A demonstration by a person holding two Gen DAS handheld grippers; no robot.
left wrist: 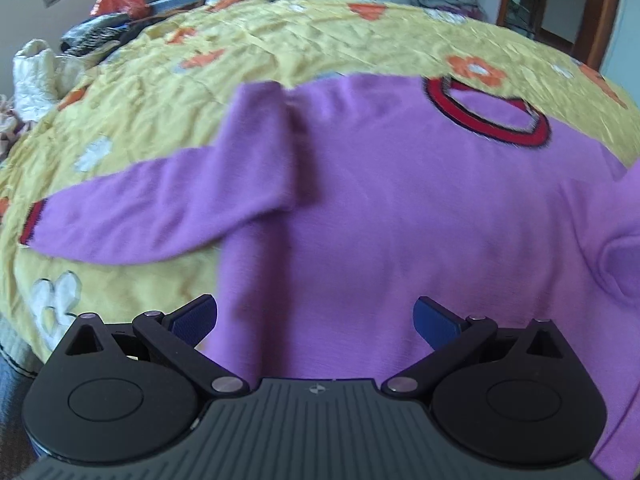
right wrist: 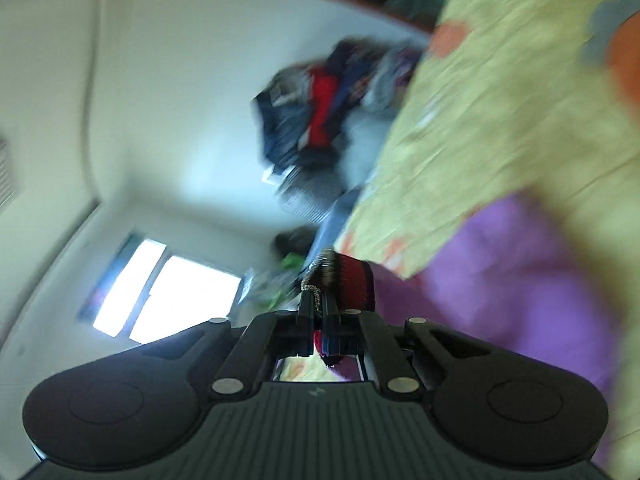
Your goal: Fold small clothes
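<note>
A purple sweater (left wrist: 400, 208) lay flat on the yellow flowered bed (left wrist: 280, 40), collar far and to the right, its body running near to far. Its left sleeve (left wrist: 132, 216) stretched out leftward. The left tool (left wrist: 316, 320) hung over the near hem, tilted downward, jaws wide and holding nothing. The right tool (right wrist: 320, 300), rolled sideways, was clamped on the red-striped right cuff (right wrist: 352, 284), the nearer hand for folding that sleeve inward.

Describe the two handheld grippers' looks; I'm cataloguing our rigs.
Both match: the left gripper and right gripper have a ribbed dark grey body with a small centre logo, flanked by round black housings. Black link arms with silver pivot pins carry the fingers. The left's finger pads are dark blue. No cables or sleeves show.
</note>
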